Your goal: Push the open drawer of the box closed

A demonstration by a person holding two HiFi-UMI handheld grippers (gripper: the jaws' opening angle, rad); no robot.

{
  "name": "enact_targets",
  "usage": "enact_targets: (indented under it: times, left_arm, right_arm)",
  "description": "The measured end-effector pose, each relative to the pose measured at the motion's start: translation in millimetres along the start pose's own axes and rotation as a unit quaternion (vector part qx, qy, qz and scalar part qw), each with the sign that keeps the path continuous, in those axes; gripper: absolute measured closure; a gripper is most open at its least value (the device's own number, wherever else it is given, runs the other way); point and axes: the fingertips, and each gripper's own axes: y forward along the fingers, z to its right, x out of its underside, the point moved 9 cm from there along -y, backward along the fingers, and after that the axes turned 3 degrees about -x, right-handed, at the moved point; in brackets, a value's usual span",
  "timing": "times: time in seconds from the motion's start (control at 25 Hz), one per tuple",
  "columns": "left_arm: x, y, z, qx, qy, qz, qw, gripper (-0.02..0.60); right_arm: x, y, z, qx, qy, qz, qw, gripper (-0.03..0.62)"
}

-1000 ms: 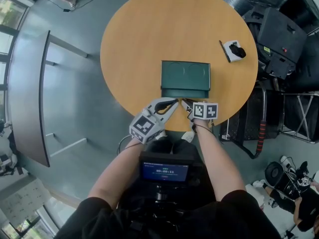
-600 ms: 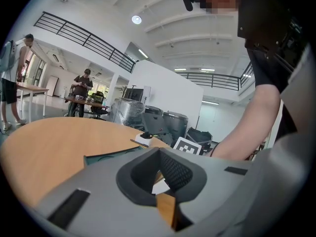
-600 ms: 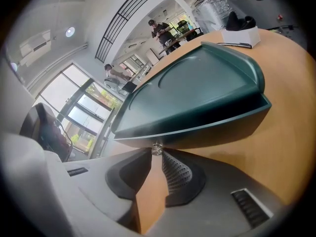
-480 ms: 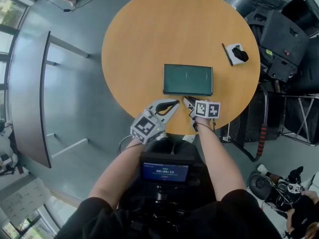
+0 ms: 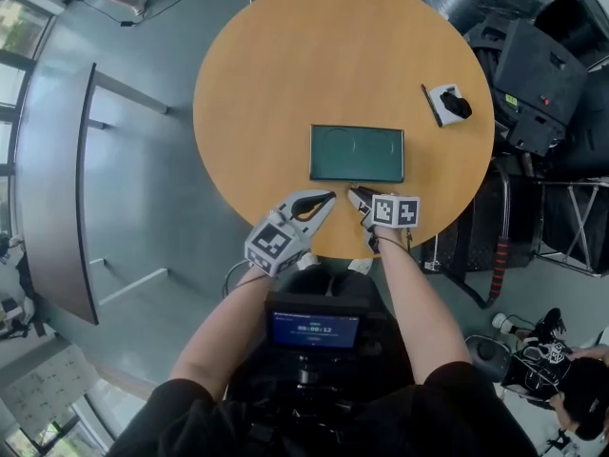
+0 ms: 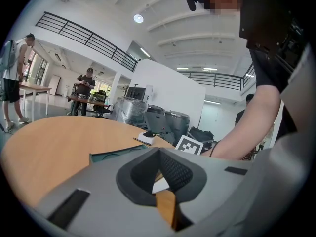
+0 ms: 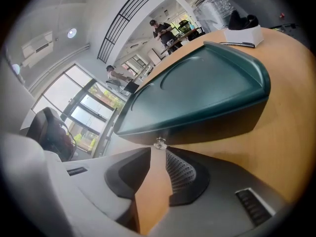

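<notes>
A dark green box (image 5: 357,153) sits near the middle of a round wooden tabletop (image 5: 285,65), its drawer (image 7: 212,125) pushed in flush with the box's near side. The right tongs (image 5: 354,194) point at that side with the jaws a little apart and just now opening further; the drawer's small metal knob (image 7: 159,142) stands right at their tips, and the pads do not press on it. The left tongs (image 5: 329,198) hover just beside them over the tabletop's near edge, tips closed together and holding nothing.
</notes>
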Motion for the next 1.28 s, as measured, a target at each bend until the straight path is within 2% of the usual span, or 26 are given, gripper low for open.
enact_targets:
  times: [0.12, 0.24, 0.28, 0.36, 0.44, 0.64, 0.88, 1.04, 1.12, 1.28]
  left_arm:
    - [-3.4, -0.7, 0.9, -0.008, -0.003, 0.008, 0.9999, 0.541]
    - [-10.1, -1.8, 6.3, -0.008, -0.007, 0.016, 0.9998, 0.541]
    - [-13.9, -2.6, 9.1, -0.006, -0.007, 0.021, 0.9997, 0.541]
    - [-22.3, -5.1, 15.7, -0.003, -0.004, 0.028, 0.9996, 0.541]
    - [-31.2, -8.3, 24.7, -0.001, 0.005, 0.032, 0.9995, 0.541]
    - [-55.8, -21.6, 53.6, 0.017, 0.015, 0.043, 0.9988, 0.543]
    - [-83.6, -39.5, 83.4, 0.010, 0.014, 0.052, 0.9985, 0.543]
    - [-106.8, -51.9, 106.9, 0.009, 0.015, 0.066, 0.9976, 0.543]
    - [-121.3, -58.5, 116.9, 0.008, 0.021, 0.070, 0.9973, 0.543]
    - [-150.7, -70.7, 134.0, 0.019, 0.032, 0.102, 0.9941, 0.542]
  right_arm:
    - [9.7, -10.9, -1.9, -0.006, -0.003, -0.013, 1.000, 0.500]
    - [13.5, -30.8, -7.1, -0.010, -0.014, -0.002, 1.000, 0.507]
    - [11.9, -39.3, -11.6, -0.012, -0.024, 0.007, 1.000, 0.511]
    - [4.4, -58.4, -26.5, -0.026, -0.056, 0.036, 0.997, 0.572]
    - [-6.7, -80.9, -49.5, -0.062, -0.095, 0.083, 0.990, 0.585]
    - [-30.1, -142.3, -109.9, -0.125, -0.200, 0.180, 0.955, 0.586]
    - [-40.4, -211.0, -167.2, -0.149, -0.335, 0.227, 0.902, 0.588]
    - [-40.1, -254.7, -193.0, -0.149, -0.389, 0.243, 0.876, 0.589]
    - [-38.6, -273.0, -205.1, -0.149, -0.406, 0.250, 0.866, 0.590]
    - [-37.2, -305.1, -230.9, -0.145, -0.437, 0.266, 0.847, 0.591]
